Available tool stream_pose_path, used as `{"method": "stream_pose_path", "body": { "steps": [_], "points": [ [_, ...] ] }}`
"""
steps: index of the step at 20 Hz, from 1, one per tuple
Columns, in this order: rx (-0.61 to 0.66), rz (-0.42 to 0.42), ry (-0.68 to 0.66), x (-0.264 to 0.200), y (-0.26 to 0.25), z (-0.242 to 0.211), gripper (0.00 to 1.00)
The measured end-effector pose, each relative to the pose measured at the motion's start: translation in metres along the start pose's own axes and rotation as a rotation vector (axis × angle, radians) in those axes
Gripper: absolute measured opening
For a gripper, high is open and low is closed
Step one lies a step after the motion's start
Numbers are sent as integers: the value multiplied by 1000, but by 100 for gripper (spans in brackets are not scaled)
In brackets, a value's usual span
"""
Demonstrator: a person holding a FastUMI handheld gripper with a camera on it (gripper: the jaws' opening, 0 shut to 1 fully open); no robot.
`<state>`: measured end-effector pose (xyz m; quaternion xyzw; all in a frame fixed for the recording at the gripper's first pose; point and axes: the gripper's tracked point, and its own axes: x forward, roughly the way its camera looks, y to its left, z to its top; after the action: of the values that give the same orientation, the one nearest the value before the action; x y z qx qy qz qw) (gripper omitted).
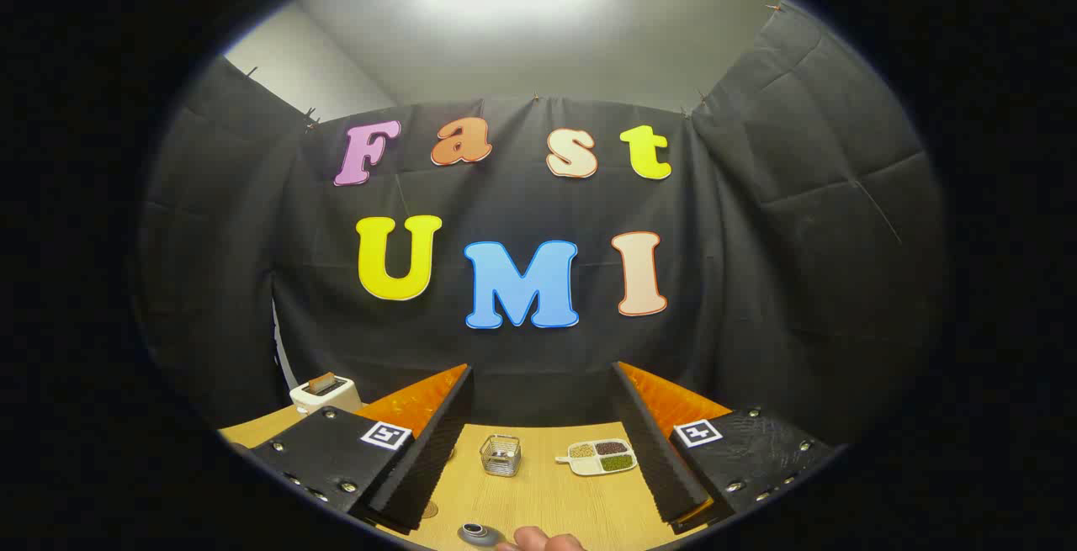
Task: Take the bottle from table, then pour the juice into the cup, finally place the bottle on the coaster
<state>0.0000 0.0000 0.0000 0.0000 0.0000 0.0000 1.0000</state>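
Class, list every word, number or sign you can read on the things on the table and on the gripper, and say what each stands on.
Words or numbers: none can be read.
Gripper, fingers open with nothing between them: square black-and-white markers, a pattern, not text.
White appliance, wire basket, divided dish: no label to be made out.

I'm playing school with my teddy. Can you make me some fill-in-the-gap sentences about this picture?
1. The gripper has its two fingers wide ____, holding nothing.
2. The little wire basket stands on the wooden ____, beyond the fingers.
3. The divided dish beside the basket has ____ compartments of grains.
4. The white toaster stands against the black ____ wall.

Missing words: open; table; three; cloth
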Motion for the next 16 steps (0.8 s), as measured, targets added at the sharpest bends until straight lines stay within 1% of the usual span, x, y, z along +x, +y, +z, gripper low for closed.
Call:
{"method": "stream_pose_path", "body": {
  "steps": [4,12,16],
  "points": [
    [-29,4,6,1,5,-3,98],
    [-8,-5,25,6,8,-12,98],
    [-24,14,35,4,13,-26,98]
  ]
}}
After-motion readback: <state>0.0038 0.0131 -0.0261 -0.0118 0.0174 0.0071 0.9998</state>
